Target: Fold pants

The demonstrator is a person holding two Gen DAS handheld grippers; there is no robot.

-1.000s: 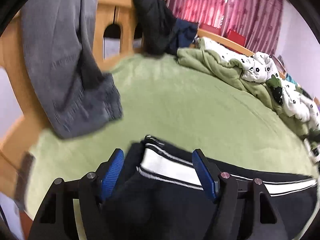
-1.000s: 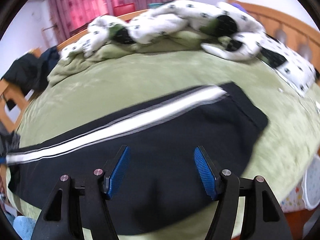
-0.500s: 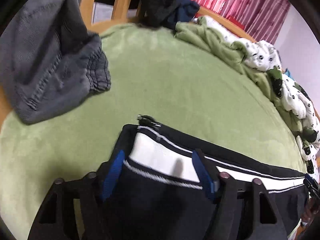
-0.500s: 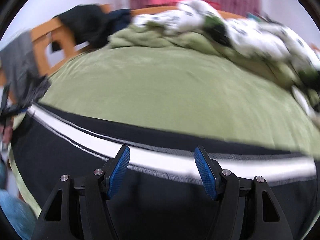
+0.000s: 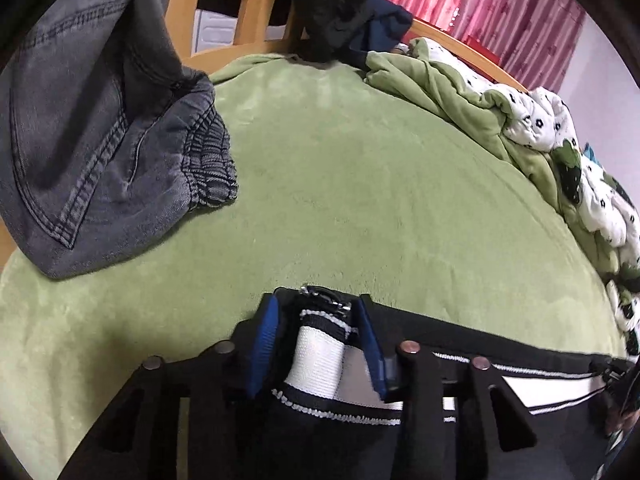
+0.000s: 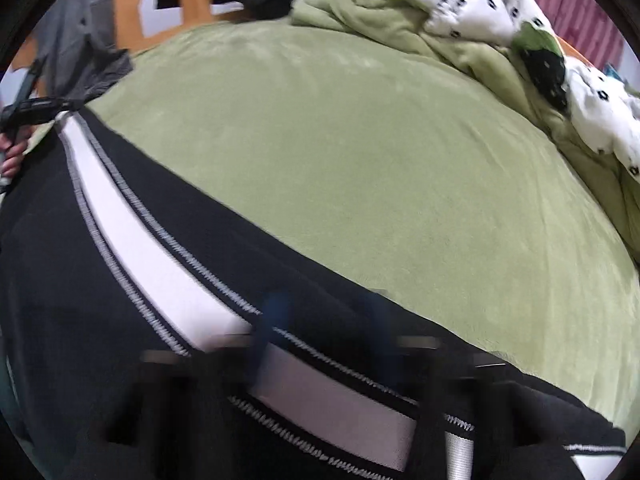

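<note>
The black track pants with a white side stripe [image 6: 132, 232] lie stretched along the near edge of a green bed [image 6: 360, 152]. My left gripper [image 5: 318, 340] is shut on the bunched end of the pants [image 5: 320, 344], pinching the white stripe and a zipper. It also shows at the far left of the right wrist view [image 6: 28, 110]. My right gripper [image 6: 324, 344] is motion-blurred; its blue fingers [image 6: 264, 340] straddle the stripe, narrower than before, and whether they grip cannot be told.
Grey jeans [image 5: 100, 128] hang over the wooden footboard [image 5: 248, 16] at the left. Dark clothes [image 5: 340, 4] drape the rail. A rumpled green and white blanket [image 5: 540, 120] lies along the bed's far right side. Pink curtains [image 5: 500, 12] are behind.
My left gripper has closed on the end of the pants and bunched the stripe. My right gripper has swung left along the pants and its fingers have drawn closer together over the stripe.
</note>
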